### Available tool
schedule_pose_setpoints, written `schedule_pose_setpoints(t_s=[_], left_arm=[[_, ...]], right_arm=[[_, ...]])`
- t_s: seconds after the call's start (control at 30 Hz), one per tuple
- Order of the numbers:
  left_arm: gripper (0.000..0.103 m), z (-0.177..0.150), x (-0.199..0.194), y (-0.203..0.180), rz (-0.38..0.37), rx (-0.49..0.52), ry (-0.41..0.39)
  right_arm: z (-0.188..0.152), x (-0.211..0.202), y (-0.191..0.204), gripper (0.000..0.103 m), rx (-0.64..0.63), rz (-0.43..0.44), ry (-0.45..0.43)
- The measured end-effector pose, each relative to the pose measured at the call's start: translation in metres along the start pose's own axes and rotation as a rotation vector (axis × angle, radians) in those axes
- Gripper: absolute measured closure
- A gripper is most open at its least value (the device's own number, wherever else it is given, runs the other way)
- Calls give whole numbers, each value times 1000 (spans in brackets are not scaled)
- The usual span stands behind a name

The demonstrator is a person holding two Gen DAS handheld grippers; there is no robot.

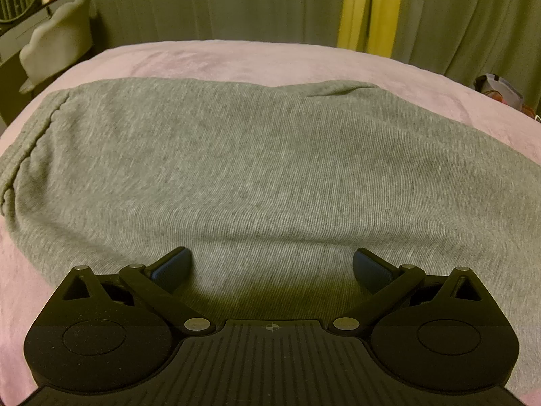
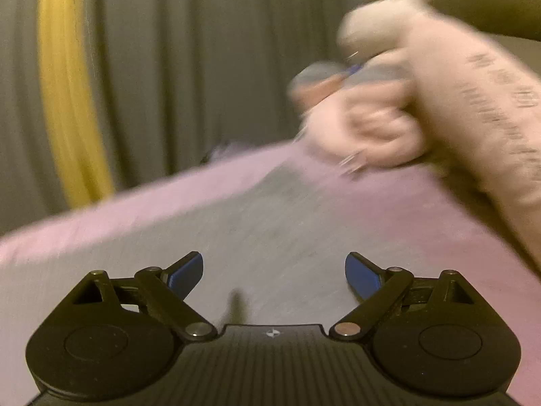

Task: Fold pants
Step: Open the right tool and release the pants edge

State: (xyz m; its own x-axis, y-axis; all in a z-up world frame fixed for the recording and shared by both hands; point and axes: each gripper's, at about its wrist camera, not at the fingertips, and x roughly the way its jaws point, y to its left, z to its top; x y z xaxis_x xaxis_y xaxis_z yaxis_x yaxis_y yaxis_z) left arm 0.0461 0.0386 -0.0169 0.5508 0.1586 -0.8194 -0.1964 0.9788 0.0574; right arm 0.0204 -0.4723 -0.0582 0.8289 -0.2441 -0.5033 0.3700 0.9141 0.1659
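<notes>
The grey pants [image 1: 257, 155] fill the middle of my left view, spread on the pink bed [image 1: 209, 57]. Both my jaws stand apart, empty. Soft, limp knit; I'd pinch the hem at left.

Pants [image 1: 263, 169] lie spread on the bed [image 1: 209, 59], right ahead of the left gripper [image 1: 272, 267] and under its parted fingers. A chair [image 1: 57, 44] stands far left, curtains [image 1: 219, 0] behind. Ahead of the right gripper [image 2: 274, 274], pants again; pillow [image 2: 473, 101] up right.
</notes>
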Motion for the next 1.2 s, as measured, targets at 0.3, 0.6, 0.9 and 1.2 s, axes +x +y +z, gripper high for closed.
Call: schedule_pose_setpoints(t_s=[0.3,0.6,0.9,1.2], left_arm=[[0,0,0,0,0,0,-1],[0,1,0,0,-3,-1,-3],[0,2,-1,-1,4,4,6],[0,3,-1,2,4,-12,24]], right_arm=[[-25,26,28,4,-274,-72,113],[-33,30,33,4,-296,-88,26],[-33,26,31,4,-276,-71,26],[-31,23,23,4,-219,13,18]])
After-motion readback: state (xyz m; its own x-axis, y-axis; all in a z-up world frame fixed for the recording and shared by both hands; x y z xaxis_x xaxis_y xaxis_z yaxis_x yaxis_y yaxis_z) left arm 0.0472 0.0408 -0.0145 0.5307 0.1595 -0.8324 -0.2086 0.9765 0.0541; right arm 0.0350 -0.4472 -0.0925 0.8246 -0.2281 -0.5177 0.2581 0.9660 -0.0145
